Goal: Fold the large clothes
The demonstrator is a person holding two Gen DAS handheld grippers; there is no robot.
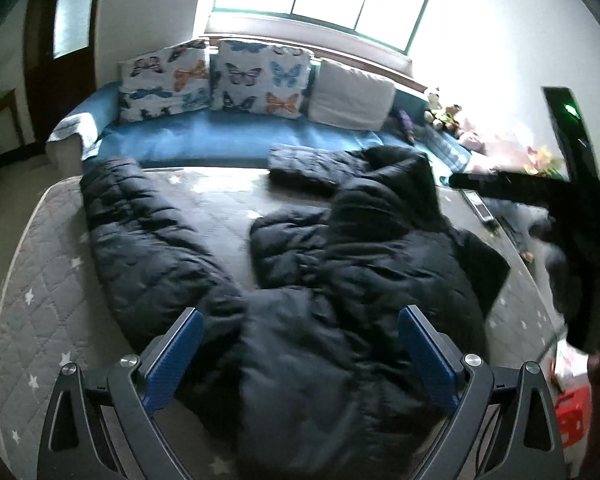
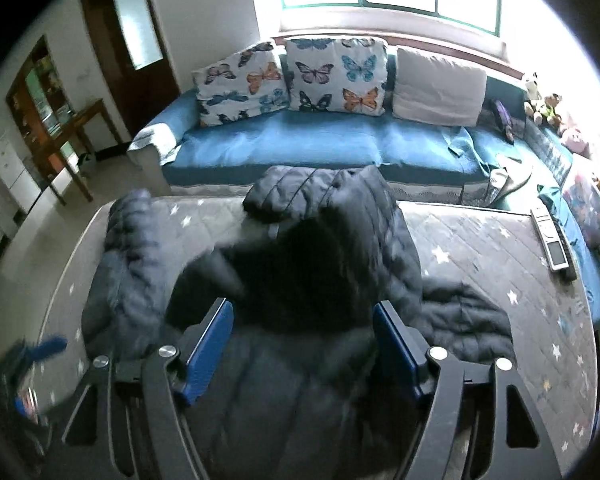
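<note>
A large black puffer jacket (image 1: 340, 264) lies spread and rumpled on a grey quilted star-print mat (image 1: 44, 280), one sleeve stretched far left. My left gripper (image 1: 300, 320) is open, its blue pads either side of the jacket's near part, just above it. In the right wrist view the jacket (image 2: 300, 264) fills the centre and my right gripper (image 2: 304, 312) is open over its near part, holding nothing. The right gripper also shows as a blurred dark shape at the right edge of the left wrist view (image 1: 540, 192).
A blue sofa (image 2: 284, 144) with butterfly cushions (image 2: 336, 76) and a white cushion (image 2: 440, 88) stands behind the mat. A remote (image 2: 552, 240) lies at the mat's right edge. Soft toys (image 2: 544, 108) sit far right. A red-and-white item (image 1: 572, 396) is at the lower right.
</note>
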